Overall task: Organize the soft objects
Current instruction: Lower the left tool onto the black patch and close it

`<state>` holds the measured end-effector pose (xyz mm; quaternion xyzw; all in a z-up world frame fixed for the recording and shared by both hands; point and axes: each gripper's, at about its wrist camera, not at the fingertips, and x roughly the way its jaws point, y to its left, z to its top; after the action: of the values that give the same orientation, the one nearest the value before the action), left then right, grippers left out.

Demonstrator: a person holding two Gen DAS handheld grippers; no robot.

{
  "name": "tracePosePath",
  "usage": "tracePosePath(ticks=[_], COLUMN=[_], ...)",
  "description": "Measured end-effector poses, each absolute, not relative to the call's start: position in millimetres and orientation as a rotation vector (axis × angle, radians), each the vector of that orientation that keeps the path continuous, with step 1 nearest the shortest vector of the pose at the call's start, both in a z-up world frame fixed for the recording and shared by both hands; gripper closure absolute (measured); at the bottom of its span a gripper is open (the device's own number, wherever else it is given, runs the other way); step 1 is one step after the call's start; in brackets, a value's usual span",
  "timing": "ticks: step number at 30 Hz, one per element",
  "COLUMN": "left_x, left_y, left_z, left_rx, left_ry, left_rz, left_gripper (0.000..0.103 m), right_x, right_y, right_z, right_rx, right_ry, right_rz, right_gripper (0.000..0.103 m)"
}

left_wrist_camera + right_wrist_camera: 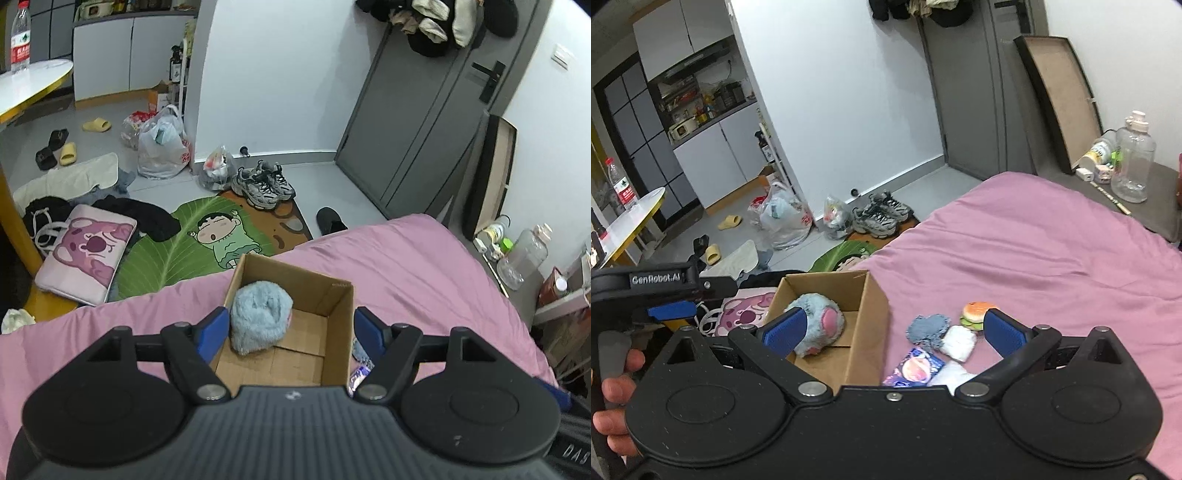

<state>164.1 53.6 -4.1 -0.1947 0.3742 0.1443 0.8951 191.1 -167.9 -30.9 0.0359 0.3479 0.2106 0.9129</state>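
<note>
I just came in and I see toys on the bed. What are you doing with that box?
A person is tidying soft things into a cardboard box on the pink bed, holding a gripper in each hand. A fluffy blue plush already lies in the box. Both the left gripper and the right gripper are open and hold nothing. Beside the box wait a burger toy, a blue heart-shaped cloth, a white soft piece and a purple packet.

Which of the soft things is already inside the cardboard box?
Only the fluffy blue plush paw. The burger toy, denim patch and white pouch lie outside on the pink bedsheet, beside the cardboard box.
</note>
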Motion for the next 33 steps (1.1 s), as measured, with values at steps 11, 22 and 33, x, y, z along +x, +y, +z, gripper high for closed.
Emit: tracePosePath(ticks=[11,22,33], left_x=[151.8,149.3,150.6], left_y=[11.0,-25.1,-60.3], left_z=[-11.0,-20.0,-49.5], left_rx=[-0.344,-0.336,-0.35], left_ry=[0.816,0.858,0.916], left_rz=[0.219,0.149,0.135], left_gripper=[0.028,0.019,0.005], right_x=[179.7,177.1,185.1], right_y=[-204.1,-245.6,-265.8], right_z=[-32.9,-48.4,-71.7], right_rx=[0.15,0.22,0.272], right_ry=[0.725,0.755,0.827], right_rz=[0.415,0.387,0.385], right_gripper=[0.0,0.0,0.0])
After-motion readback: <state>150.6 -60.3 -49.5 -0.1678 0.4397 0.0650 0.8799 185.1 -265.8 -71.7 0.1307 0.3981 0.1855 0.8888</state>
